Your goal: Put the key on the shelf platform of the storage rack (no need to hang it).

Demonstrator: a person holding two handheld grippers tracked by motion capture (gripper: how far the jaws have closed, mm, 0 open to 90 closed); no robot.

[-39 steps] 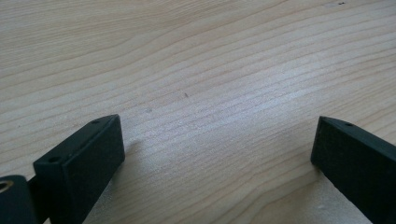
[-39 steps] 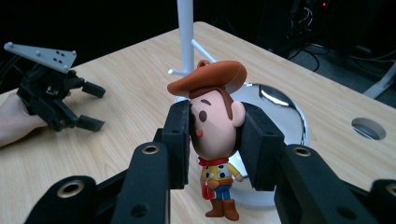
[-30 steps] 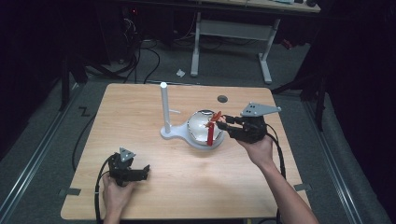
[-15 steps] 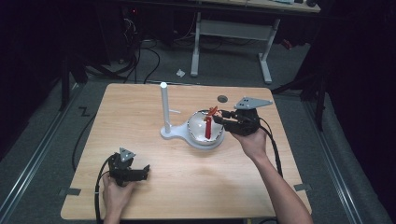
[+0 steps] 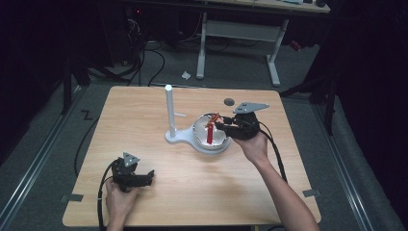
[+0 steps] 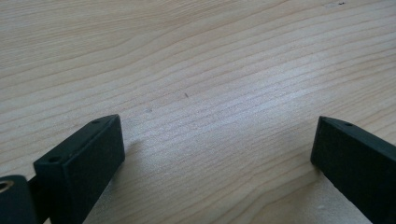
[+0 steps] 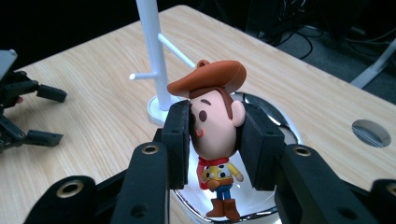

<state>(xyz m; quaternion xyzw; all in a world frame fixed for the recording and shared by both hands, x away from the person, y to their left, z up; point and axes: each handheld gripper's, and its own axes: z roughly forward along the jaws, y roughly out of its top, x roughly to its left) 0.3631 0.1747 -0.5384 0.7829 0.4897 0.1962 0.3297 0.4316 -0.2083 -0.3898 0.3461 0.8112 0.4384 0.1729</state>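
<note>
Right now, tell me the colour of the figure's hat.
The hat is orange-brown. It shows best in the right gripper view.

Small cowboy figurine (image 7: 215,135) with brown hat, red neckerchief, yellow shirt, blue trousers, brown boots, shiny silver round dish (image 5: 202,139), white plastic peg stand (image 5: 169,108), pale wood-grain tabletop (image 5: 144,120), black gripper jaws

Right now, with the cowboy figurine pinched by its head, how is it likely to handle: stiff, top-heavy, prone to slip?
The cowboy figurine probably stays stiff: its body hangs straight below the right gripper without sagging. Its head looks oversized for its small body and boots, so it would likely tip if stood up. The rounded, smooth head could rotate or slip between the flat pads.
</note>
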